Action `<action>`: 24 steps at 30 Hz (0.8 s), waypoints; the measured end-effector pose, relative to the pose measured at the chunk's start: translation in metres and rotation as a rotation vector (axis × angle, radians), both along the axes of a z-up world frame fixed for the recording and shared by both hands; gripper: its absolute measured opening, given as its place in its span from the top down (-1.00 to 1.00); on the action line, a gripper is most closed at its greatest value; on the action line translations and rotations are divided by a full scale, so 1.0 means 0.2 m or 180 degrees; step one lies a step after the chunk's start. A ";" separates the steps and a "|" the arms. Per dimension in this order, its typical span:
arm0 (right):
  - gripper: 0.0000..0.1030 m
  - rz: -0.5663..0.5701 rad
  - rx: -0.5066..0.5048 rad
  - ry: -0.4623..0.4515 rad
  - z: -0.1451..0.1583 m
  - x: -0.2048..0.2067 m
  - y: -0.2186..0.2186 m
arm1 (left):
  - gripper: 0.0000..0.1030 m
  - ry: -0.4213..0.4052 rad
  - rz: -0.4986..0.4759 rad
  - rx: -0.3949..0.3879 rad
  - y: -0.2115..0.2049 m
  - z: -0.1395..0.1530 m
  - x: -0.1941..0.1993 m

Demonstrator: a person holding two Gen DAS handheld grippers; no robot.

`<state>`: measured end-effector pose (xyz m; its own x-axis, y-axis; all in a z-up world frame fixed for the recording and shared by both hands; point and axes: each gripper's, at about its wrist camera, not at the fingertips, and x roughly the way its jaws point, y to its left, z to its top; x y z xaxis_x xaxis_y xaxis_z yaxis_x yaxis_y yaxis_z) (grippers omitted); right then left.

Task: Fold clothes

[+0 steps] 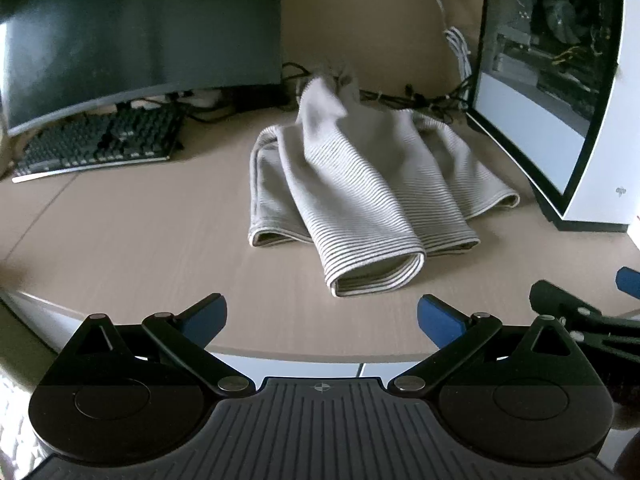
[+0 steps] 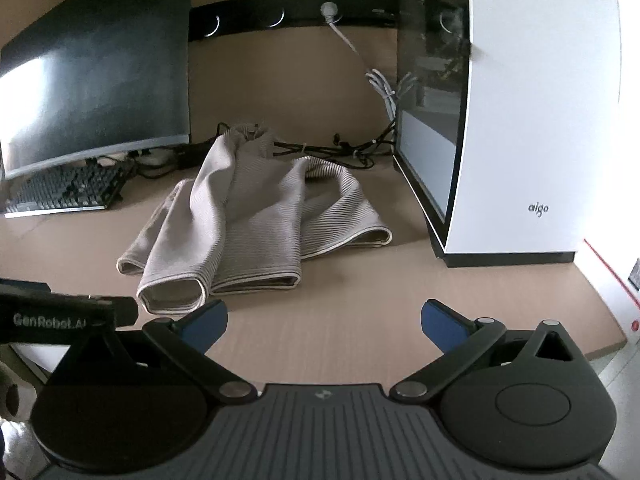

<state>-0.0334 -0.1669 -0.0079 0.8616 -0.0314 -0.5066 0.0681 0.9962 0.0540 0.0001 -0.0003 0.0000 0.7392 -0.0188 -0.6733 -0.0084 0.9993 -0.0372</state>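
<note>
Right tool [image 2: 323, 320] at near edge of bench [image 2: 340, 292], blue-padded fingers [image 2: 440, 326] spread wide, gripping nothing. Grey ribbed garment [image 2: 256, 216] lies crumpled mid-bench, loose folds, hemmed openings facing camera, far end bunched upward. Left tool [image 2: 68, 312] enters at left, just beside garment's near hem. Dark monitor [image 2: 96, 76] and black keyboard [image 2: 68, 192] at left. White PC case [image 2: 520, 120] at right, cables [image 2: 340, 148] behind garment.

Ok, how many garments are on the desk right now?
1: a striped grey garment, bunched mid-desk between the keyboard and the white PC case. Its folds could hide a second piece, but none shows in either view.
</note>
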 end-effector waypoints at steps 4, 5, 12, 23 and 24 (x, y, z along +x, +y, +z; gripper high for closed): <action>-1.00 0.0023 -0.0003 -0.0009 0.01 -0.01 0.00 | -1.00 -0.0022 0.0015 0.0047 -0.01 0.00 0.00; -1.00 0.0028 -0.0004 -0.0011 0.01 -0.01 0.00 | -1.00 -0.0027 0.0019 0.0059 -0.01 0.00 0.00; -1.00 0.0118 0.0123 0.0001 0.01 -0.01 -0.04 | -1.00 -0.0054 0.0084 0.0054 0.02 0.03 -0.06; -1.00 0.0123 0.0178 0.0078 -0.01 0.01 -0.04 | -1.00 0.0051 0.0079 0.0020 0.03 -0.01 -0.02; -1.00 0.0117 0.0180 0.0085 -0.01 0.01 -0.04 | -1.00 0.0049 0.0078 0.0015 0.03 -0.01 -0.02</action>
<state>-0.0312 -0.1740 -0.0107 0.8477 0.0293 -0.5296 0.0337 0.9935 0.1089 -0.0045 0.0049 -0.0017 0.7289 0.0024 -0.6846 -0.0335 0.9989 -0.0323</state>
